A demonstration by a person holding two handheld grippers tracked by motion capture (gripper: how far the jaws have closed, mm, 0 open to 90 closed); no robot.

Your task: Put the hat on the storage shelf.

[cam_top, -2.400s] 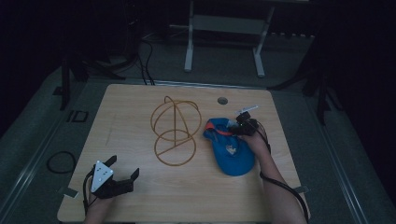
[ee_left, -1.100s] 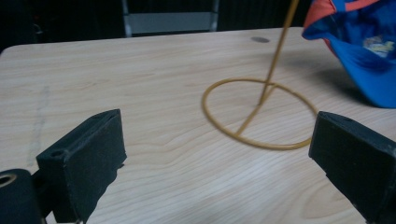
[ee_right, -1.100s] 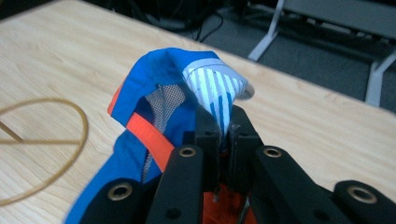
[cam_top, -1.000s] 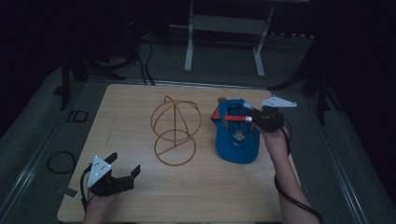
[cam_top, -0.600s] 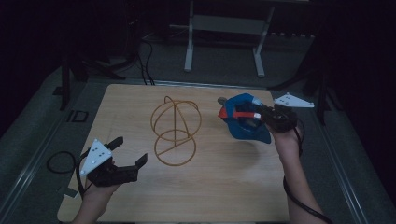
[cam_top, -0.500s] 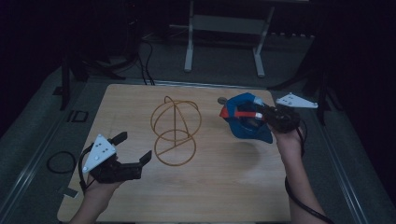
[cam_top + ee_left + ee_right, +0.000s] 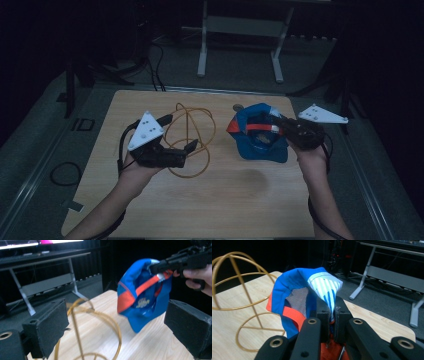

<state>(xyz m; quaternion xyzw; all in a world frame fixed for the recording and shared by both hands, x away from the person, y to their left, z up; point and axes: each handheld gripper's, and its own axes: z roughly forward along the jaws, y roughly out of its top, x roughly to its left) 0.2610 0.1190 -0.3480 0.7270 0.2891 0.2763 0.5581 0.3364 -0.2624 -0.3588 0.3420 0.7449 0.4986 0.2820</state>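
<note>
Blue cap [image 7: 260, 137] hangs clamped in the right gripper's [image 7: 280, 127] jaws; lower it squarely over the wire stand [image 7: 192, 137] while the left gripper [image 7: 187, 150], jaws spread wide and empty, steadies that stand.

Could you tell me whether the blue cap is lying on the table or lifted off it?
Lifted: the right gripper is shut on the blue cap, which hangs above the table.
</note>
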